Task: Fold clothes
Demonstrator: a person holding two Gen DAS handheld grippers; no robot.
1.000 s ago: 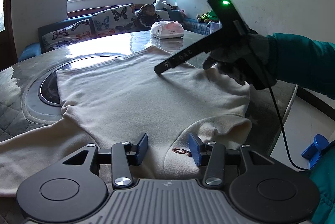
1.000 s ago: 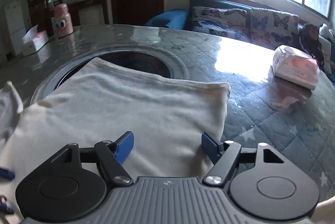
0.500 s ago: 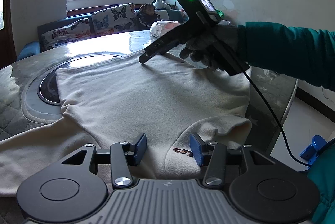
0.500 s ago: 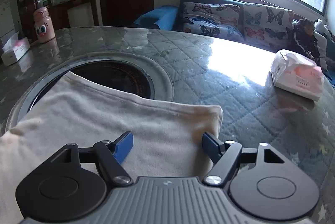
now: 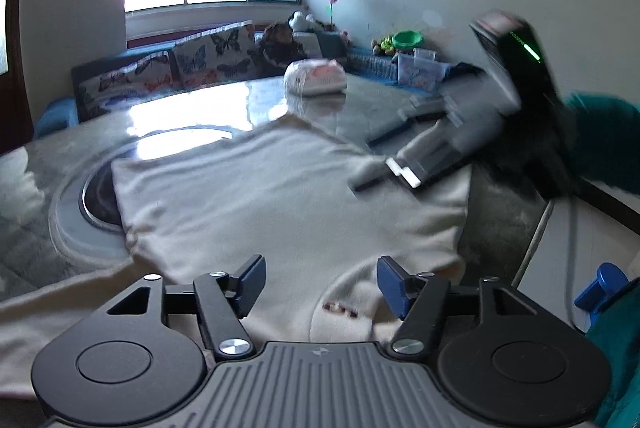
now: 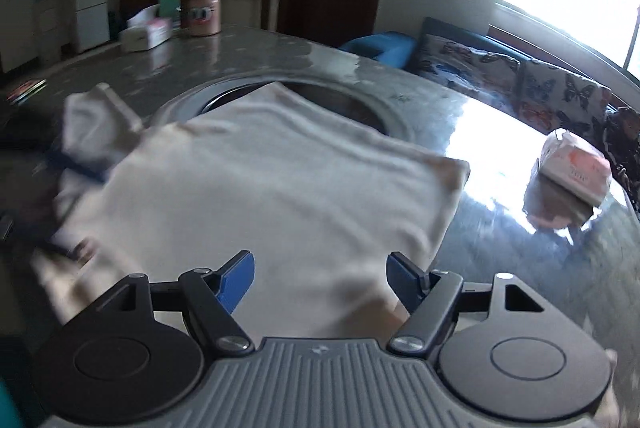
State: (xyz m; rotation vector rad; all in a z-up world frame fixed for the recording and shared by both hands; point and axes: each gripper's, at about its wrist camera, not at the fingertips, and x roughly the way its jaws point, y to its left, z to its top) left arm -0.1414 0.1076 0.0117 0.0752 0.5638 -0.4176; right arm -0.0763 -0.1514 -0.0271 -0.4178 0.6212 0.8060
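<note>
A cream sweatshirt (image 5: 272,199) lies spread flat on the round grey table (image 5: 224,103), its collar with a small dark label nearest my left gripper (image 5: 320,286). The left gripper is open and empty just above the collar edge. The sweatshirt also shows in the right wrist view (image 6: 272,195), with a sleeve lying off to the left. My right gripper (image 6: 320,282) is open and empty above the garment's near right edge. In the left wrist view the right gripper's body (image 5: 472,143) is blurred over the sweatshirt's right side.
A white and pink tissue pack (image 5: 315,77) sits at the table's far side, also in the right wrist view (image 6: 576,167). A round inset hob (image 5: 96,191) lies under the garment's left part. A pink flask (image 6: 202,7) and a box (image 6: 146,33) stand far back.
My right gripper has pulled back from the sweatshirt's far hem toward its near right side, and its view is blurred. My left gripper's fingers have opened wider over the collar.
</note>
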